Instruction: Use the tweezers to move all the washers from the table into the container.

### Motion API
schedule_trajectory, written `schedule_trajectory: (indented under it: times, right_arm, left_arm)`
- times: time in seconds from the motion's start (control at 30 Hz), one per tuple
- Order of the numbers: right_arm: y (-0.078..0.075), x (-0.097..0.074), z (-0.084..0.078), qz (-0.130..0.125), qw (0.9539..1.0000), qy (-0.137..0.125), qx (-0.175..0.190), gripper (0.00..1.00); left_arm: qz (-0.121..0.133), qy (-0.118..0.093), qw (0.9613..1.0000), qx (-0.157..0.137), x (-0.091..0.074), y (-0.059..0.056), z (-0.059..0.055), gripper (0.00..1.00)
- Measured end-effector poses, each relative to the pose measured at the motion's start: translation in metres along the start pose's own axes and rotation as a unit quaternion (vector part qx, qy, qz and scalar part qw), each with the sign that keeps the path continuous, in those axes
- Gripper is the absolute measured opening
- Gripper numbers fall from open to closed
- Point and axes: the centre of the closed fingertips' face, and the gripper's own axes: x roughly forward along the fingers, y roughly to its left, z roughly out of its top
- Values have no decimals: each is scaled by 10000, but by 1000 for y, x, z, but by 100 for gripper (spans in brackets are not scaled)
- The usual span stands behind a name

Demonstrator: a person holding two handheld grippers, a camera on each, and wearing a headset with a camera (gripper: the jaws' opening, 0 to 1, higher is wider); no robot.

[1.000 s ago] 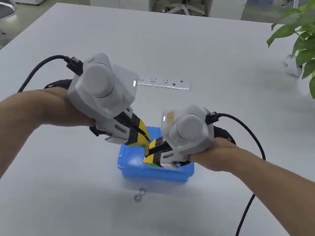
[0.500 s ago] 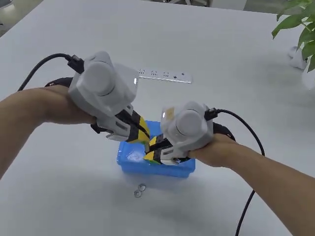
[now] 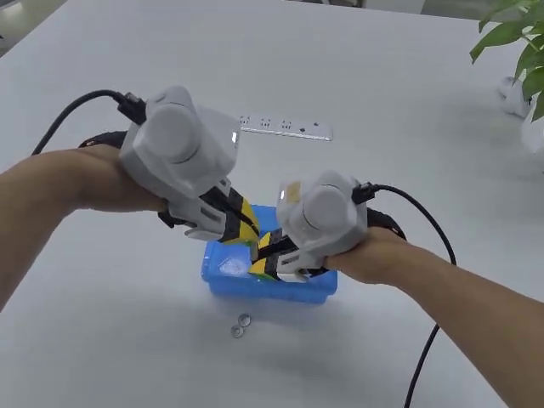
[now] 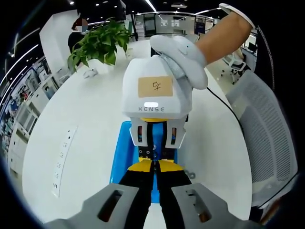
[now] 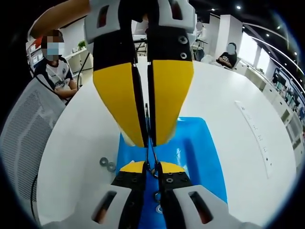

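Observation:
A blue container [image 3: 223,274] sits on the white table, and both grippers hang over it, tip to tip. My left gripper [image 3: 249,240] comes in from the left and is shut on thin metal tweezers [image 5: 146,114]. My right gripper [image 3: 260,260] meets it from the right, with its jaws closed around the tweezers' lower end. In the right gripper view, my own tips [image 5: 151,168] sit just under the left gripper's yellow jaws [image 5: 147,140]. Two washers [image 3: 240,325] lie on the table in front of the container [image 5: 195,157]. More washers [image 5: 157,196] lie inside it.
A white power strip [image 3: 285,130] lies farther back on the table. A potted plant [image 3: 520,51] stands at the far right corner. Cables trail from both grippers. Mesh office chairs [image 4: 267,129] and seated people are beyond the table edge.
The head camera has shifted a little. Both grippers stay together over the container and the two loose washers have not moved.

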Motion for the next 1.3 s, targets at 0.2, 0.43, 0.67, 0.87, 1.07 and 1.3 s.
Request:
schedule_trajectory:
  times: [0.2,0.43,0.67,0.87,1.07,1.3]
  right_arm:
    - [-1,-3,3,-48,10000,-54,-55,11]
    - [-2,-10,9,-114,9998,-93,-104,11]
    - [1,-19,22,-211,9995,-173,-178,12]
    - [5,-28,32,-291,9990,-247,-222,12]
    - [14,-35,37,-359,9987,-242,-286,12]
    - [27,-42,40,-419,9982,-251,-341,12]
  left_arm:
    - [35,-52,10000,11,-3,1,4,6]
    - [114,-78,9999,51,-10,0,10,6]
    - [187,-71,9997,133,-22,-3,19,6]
    - [224,-57,9995,218,-33,-7,27,6]
    - [264,-71,9993,258,-39,-18,33,6]
    - [225,-47,9992,326,-44,-32,37,5]
